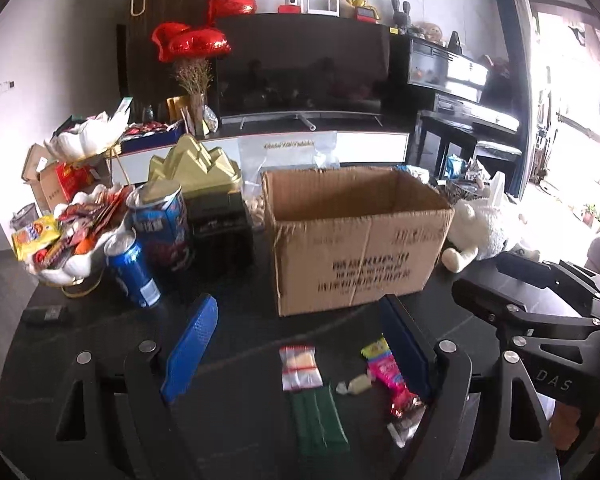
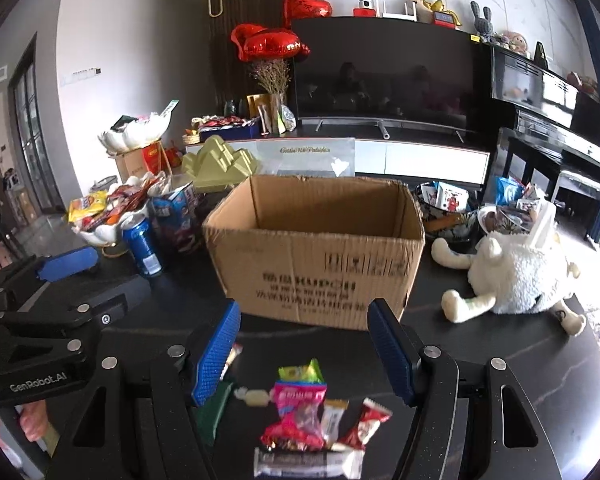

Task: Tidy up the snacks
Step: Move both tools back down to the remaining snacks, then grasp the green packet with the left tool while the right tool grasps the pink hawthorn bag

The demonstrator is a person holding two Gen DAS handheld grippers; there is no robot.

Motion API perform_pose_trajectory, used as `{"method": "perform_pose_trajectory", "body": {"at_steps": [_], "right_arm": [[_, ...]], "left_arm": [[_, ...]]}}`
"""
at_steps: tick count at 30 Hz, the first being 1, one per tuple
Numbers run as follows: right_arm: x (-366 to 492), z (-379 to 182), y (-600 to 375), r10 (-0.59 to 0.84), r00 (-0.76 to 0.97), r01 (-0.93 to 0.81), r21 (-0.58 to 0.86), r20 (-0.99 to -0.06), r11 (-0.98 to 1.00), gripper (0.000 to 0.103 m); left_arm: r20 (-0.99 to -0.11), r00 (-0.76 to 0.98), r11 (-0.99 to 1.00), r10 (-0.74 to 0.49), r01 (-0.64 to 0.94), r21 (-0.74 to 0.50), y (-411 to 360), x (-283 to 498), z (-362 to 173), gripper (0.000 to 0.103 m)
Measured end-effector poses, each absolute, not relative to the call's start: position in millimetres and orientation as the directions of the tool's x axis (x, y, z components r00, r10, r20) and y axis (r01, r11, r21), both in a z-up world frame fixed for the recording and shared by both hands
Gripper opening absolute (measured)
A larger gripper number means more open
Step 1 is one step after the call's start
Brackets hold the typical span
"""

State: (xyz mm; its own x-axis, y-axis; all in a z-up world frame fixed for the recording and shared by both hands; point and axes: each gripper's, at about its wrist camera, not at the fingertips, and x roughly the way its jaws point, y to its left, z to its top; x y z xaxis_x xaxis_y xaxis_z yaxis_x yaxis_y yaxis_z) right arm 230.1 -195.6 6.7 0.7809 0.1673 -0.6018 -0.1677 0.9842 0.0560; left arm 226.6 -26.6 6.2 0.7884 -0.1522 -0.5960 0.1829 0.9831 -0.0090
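Far left of the dark table (image 1: pixel 236 332): a white shell-shaped dish (image 1: pixel 74 266) is holding a heap of bright snack packets (image 1: pixel 66 232); a blue drinks can (image 1: pixel 132 272) is leaning just beside it, and a taller blue tin (image 1: pixel 162 228) is standing behind the can; a gold mountain-shaped box (image 1: pixel 194 168) is sitting further back.

Centre: an open cardboard box (image 2: pixel 320 256) is standing upright with printed lettering on its near wall; nothing is showing inside it from either wrist view.

Near edge, in front of the box: loose snacks are lying flat on the table; a clear packet with red trim (image 1: pixel 300 368) is touching the top of a dark green wrapper (image 1: pixel 320 420); a small pale sweet (image 1: pixel 354 385) is lying just right of them; a pink packet (image 2: pixel 300 404) with a green-yellow top is lying beside a brown-and-white bar (image 2: pixel 334 416) and a red-and-white wrapper (image 2: pixel 366 424); a long dark bar (image 2: pixel 308 462) is lying nearest the camera.

The left gripper (image 1: pixel 300 344) is hovering over the clear packet with its blue pads spread wide, gripping nothing; the right gripper (image 2: pixel 304 356) is hovering over the pink packet, likewise spread wide and gripping nothing.

Right: a white plush toy (image 2: pixel 516 276) is lying on the table; patterned bowls of packets (image 2: pixel 448 212) are sitting behind it.
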Motion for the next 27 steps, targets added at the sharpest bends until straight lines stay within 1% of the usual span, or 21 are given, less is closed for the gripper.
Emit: {"method": "perform_pose_trajectory", "body": {"at_steps": [5, 10, 19, 22, 24, 27], "right_arm": [[218.6, -11.9, -198.0, 0.167, 0.756, -0.156, 0.073, -0.632, 0.985, 0.067], [215.8, -31.6, -200.1, 0.199, 0.708, -0.155, 0.126, -0.677, 0.980, 0.067], [225.5, -71.9, -197.4, 0.218, 0.627, -0.171, 0.142, -0.748, 0.975, 0.066], [230.6, -84.7, -196.4, 0.237, 0.593, -0.179, 0.161, -0.769, 0.971, 0.063], [234.2, -93.5, -195.4, 0.239, 0.574, -0.180, 0.164, -0.783, 0.970, 0.062], [237.0, -103.1, -193.6, 0.229, 0.559, -0.178, 0.154, -0.797, 0.972, 0.060]], "left_arm": [[-0.633, 0.758, 0.981, -0.159, 0.196, -0.012, -27.8, 214.0, -16.3, 0.083], [-0.672, 0.722, 0.980, -0.164, 0.200, -0.024, -29.4, 216.1, -37.8, 0.083], [-0.746, 0.644, 0.974, -0.172, 0.225, -0.031, -34.9, 225.8, -78.2, 0.083], [-0.766, 0.620, 0.973, -0.167, 0.228, -0.028, -34.6, 228.4, -89.1, 0.083], [-0.780, 0.603, 0.973, -0.165, 0.231, -0.027, -34.7, 230.2, -97.7, 0.083], [-0.805, 0.565, 0.970, -0.182, 0.237, -0.052, -35.1, 235.2, -110.5, 0.082]]}}
